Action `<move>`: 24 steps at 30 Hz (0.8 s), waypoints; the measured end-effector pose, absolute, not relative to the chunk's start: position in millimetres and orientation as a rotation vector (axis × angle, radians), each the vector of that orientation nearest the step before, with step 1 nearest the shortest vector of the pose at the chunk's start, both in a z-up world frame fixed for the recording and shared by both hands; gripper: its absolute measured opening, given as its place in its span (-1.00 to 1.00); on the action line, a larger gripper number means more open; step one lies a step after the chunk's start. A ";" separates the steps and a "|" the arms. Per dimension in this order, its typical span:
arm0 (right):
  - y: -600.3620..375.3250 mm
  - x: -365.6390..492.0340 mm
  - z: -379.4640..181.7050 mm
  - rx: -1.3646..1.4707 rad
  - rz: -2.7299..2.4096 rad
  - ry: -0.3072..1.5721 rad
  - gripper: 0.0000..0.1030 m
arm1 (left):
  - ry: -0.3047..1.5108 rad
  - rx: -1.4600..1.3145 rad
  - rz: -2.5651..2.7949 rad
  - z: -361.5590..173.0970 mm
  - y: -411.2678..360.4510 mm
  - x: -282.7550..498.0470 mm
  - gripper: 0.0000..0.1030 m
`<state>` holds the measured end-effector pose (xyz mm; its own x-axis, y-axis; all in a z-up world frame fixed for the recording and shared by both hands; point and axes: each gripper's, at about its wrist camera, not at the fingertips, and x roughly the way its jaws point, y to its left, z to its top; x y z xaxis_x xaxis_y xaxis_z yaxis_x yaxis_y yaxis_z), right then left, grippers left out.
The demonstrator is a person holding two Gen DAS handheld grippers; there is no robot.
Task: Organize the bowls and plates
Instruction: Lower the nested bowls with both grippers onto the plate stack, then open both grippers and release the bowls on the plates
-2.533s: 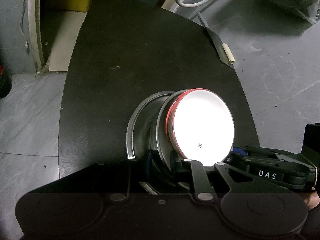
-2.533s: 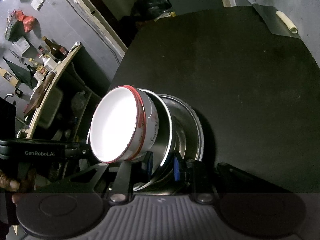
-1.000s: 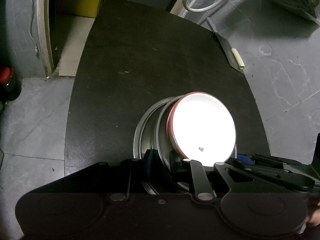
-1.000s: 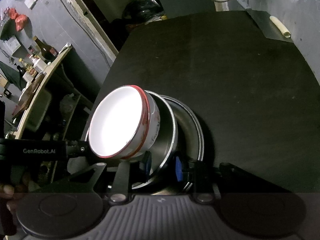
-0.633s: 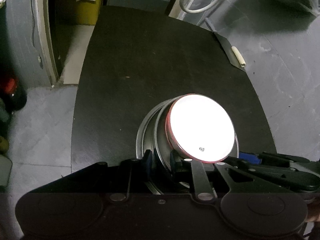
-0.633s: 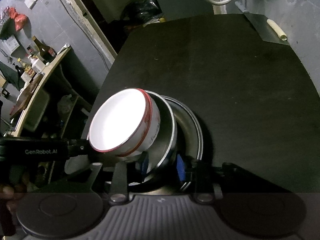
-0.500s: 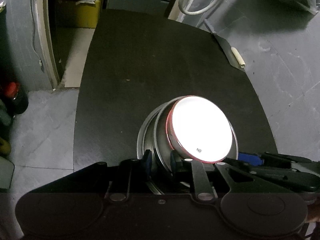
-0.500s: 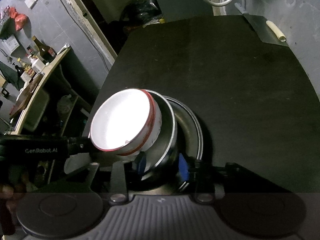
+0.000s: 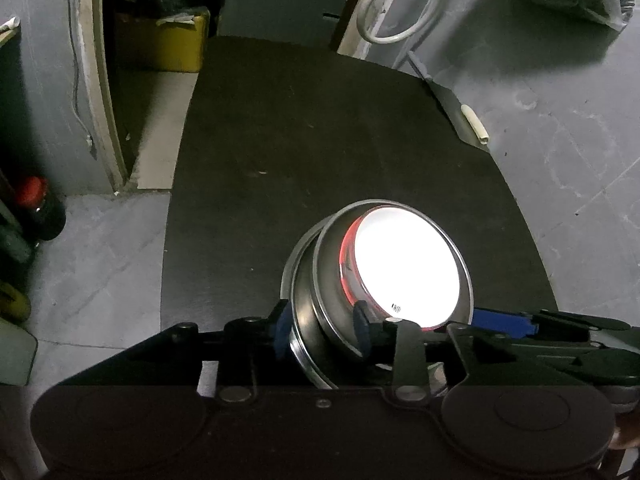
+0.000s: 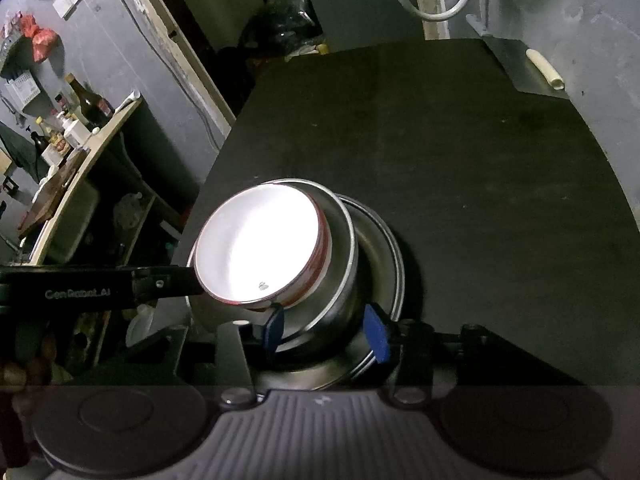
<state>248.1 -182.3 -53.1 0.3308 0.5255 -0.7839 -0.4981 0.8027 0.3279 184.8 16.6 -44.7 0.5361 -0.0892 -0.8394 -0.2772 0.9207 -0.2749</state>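
White bowl w/ red rim sits nested in steel bowl, that on steel plate, 1 stack near front edge of black table. Left gripper and right gripper straddle opposite sides, jaws opening, pads off the rims, prob releasing the set-down stack.

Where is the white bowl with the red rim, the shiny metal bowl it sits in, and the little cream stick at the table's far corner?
white bowl (image 10: 260, 244), right wrist view, bright inside.
metal bowl (image 10: 340, 264), right wrist view, outer wall.
cream stick (image 9: 474, 123), left wrist view, its middle.
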 end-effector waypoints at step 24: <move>-205.7 242.9 -37.4 0.102 0.674 0.937 0.82 | 0.891 -0.394 0.260 -19.8 18.3 159.3 0.98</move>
